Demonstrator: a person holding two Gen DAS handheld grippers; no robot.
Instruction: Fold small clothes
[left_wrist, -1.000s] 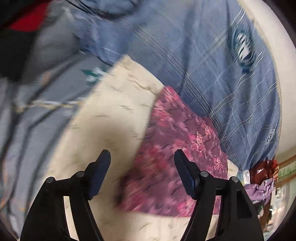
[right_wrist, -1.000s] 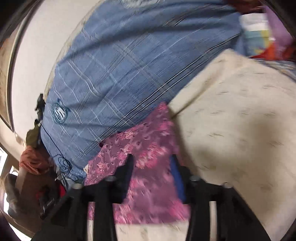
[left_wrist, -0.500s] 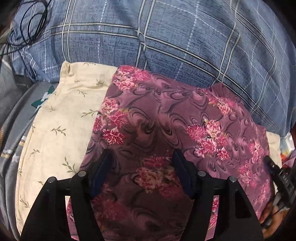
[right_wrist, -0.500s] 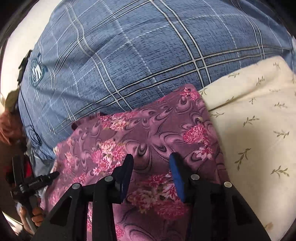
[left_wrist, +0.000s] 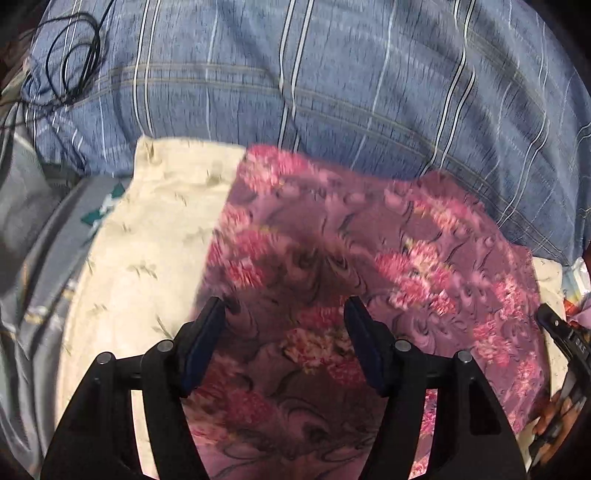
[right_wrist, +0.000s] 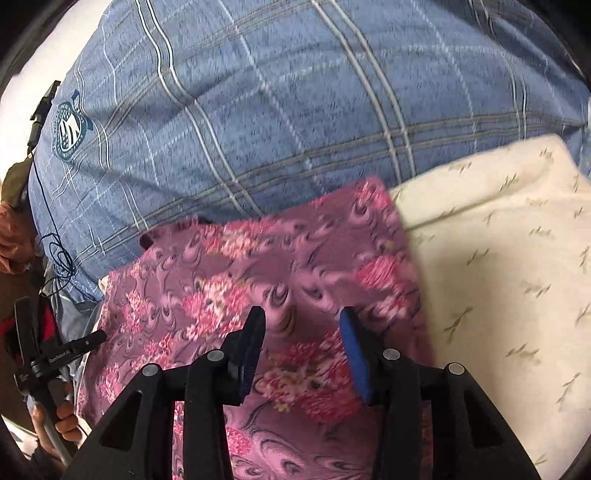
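A purple garment with pink flowers lies spread flat on a cream leaf-print cloth. My left gripper hangs over the garment's near left part. Its jaws are open, and only the fabric below shows between them. My right gripper hangs over the same garment near its right edge, also open, with nothing pinched. Each view catches the other gripper at its border: the right gripper and the left gripper, each held by a hand. Both views are slightly blurred.
A blue plaid duvet with a round emblem rises behind the garment. A black cable lies coiled on it at the far left. Grey striped fabric borders the cream cloth on the left.
Both grippers have rolled upright and swung in over the floral garment, which now fills the lower part of each view. The garment lies as before.
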